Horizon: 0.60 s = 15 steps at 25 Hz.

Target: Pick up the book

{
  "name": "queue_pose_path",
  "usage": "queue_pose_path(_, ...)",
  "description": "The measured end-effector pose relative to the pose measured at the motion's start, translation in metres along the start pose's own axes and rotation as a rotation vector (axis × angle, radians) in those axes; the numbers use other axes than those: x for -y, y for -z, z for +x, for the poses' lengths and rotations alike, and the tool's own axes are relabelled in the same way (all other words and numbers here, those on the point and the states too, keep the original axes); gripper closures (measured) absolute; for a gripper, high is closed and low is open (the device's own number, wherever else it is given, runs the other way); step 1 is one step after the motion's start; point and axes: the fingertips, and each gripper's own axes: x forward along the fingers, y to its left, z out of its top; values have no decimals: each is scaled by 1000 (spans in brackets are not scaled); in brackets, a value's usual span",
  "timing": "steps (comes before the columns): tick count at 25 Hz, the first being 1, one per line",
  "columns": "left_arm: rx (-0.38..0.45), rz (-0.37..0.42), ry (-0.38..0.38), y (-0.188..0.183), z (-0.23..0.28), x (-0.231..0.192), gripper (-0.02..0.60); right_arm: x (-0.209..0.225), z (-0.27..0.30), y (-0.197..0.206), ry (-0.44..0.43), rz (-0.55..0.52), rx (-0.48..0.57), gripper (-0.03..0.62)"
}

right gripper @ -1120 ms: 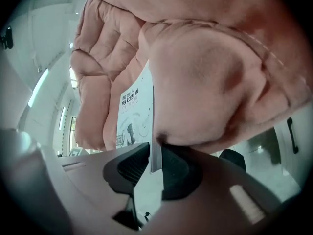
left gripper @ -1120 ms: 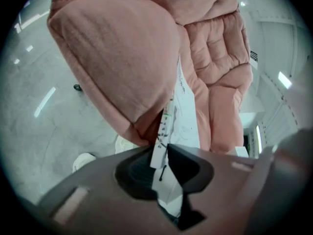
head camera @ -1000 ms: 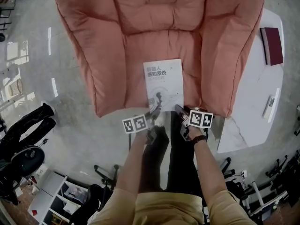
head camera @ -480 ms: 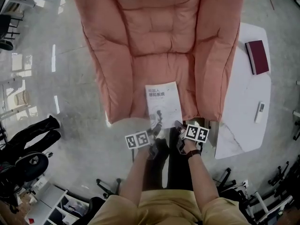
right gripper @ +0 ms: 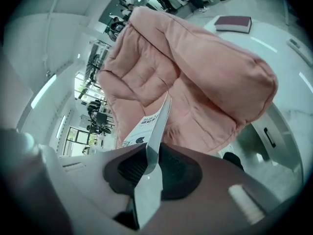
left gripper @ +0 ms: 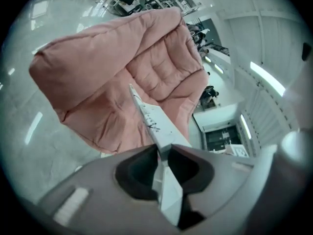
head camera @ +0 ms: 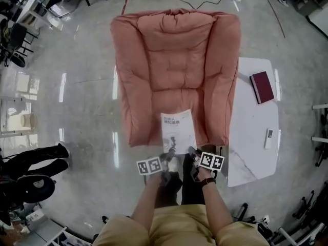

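Note:
A white book (head camera: 178,131) with dark print on its cover hangs over the front of the pink armchair's seat (head camera: 177,94), held by its near edge. My left gripper (head camera: 168,157) is shut on the near left part of that edge. Its jaws have just been opening slightly, with the book still between them. My right gripper (head camera: 191,152) is shut on the near right part. In the left gripper view the book (left gripper: 155,129) runs edge-on out of the gripper (left gripper: 164,153). The right gripper view shows the book (right gripper: 159,124) the same way in that gripper (right gripper: 152,155).
The pink armchair (head camera: 174,50) fills the middle, on a glossy grey floor. To its right stands a white table (head camera: 251,147) with a maroon book (head camera: 262,87) and a small white remote (head camera: 268,137). Chairs and shelving stand at the left and lower edges.
Both grippers have risen with the book, which has come up off the seat cushion. The head view has pulled back, so the armchair looks smaller and all of it shows.

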Motion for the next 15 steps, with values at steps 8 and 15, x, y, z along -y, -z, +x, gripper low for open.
queue_pose_path(8,221,245,178,-80,-62,138,522,-133,-89,-82,-182,-237,306,536)
queue_pose_path(15,415,483,285,-138,-129,258,520,-255,-172,-138,-282,-542,528,531)
